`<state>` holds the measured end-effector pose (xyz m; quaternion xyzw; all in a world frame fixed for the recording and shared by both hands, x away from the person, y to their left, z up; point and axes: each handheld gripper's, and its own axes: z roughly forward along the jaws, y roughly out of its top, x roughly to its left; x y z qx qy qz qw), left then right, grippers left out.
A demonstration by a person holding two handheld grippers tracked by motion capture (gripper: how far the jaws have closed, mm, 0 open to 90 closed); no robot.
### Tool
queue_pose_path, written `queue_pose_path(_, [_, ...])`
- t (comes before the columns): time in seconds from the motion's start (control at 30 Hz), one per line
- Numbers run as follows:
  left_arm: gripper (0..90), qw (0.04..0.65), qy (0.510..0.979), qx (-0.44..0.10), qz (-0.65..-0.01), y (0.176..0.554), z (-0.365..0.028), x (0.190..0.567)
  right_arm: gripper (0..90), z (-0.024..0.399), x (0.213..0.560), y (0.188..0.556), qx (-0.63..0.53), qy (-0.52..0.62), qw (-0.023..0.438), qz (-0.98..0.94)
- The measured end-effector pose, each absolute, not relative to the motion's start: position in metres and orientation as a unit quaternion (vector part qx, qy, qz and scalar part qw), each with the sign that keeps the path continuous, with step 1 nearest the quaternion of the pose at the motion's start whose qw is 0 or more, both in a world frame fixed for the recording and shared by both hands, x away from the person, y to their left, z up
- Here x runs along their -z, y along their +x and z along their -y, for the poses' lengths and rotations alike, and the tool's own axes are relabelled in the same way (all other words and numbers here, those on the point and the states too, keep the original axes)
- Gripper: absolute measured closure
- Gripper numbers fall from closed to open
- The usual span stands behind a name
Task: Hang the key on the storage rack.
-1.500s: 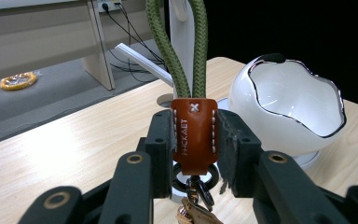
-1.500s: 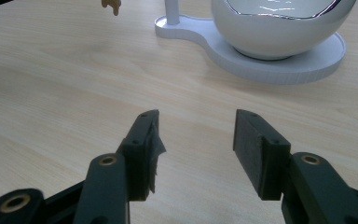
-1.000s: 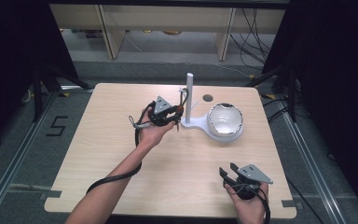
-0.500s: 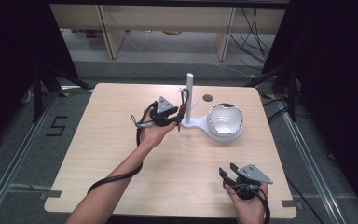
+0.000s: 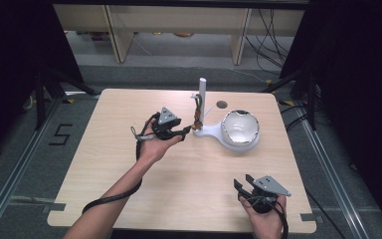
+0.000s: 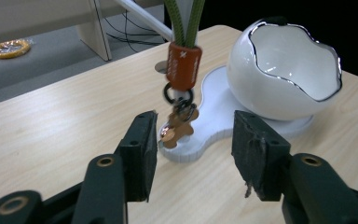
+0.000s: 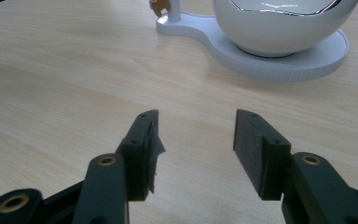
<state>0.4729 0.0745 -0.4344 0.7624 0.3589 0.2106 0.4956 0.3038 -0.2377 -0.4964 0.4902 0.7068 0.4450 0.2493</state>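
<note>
A white stand (image 5: 210, 132) with an upright post (image 5: 202, 94) and an egg-shaped bowl (image 5: 239, 129) sits at the table's far middle. A keychain (image 5: 197, 117) hangs from the post: green cord, orange-red clasp (image 6: 183, 65), rings and a copper charm (image 6: 179, 128). My left gripper (image 5: 185, 134) points at it from the left. Its jaws have just been opening; in the left gripper view (image 6: 193, 140) the charm hangs just beyond the left pad, untouched. My right gripper (image 5: 242, 181) rests open near the front right edge, with bare table between its jaws (image 7: 196, 135).
A round hole (image 5: 222, 104) pierces the table behind the stand. The left gripper's cable (image 5: 109, 199) trails along the forearm to the front edge. Wooden shelving stands beyond the table, and dark frames flank it. In the right gripper view the bowl (image 7: 279, 28) is ahead.
The left gripper's jaws have gone from shut on the keychain to open, letting it go, and the hand has drawn back a little to the left. The right gripper has not moved.
</note>
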Motion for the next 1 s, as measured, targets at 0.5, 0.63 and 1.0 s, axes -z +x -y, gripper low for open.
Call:
queue_pose_path(0.5, [41.3,0.478,0.769,-0.216,-0.366,0.425,-0.128,0.448,50.8,0.238,0.497,0.303,-0.443,0.492,0.251,-0.706])
queue_pose_path(0.63, [40.8,0.482,0.766,-0.216,-0.366,0.411,-0.139,0.457,50.8,0.237,0.496,0.302,-0.433,0.496,0.248,-0.710])
queue_pose_path(1.0, [40.3,0.491,0.757,-0.228,-0.366,0.370,-0.168,0.494,50.7,0.238,0.497,0.302,-0.436,0.496,0.250,-0.708])
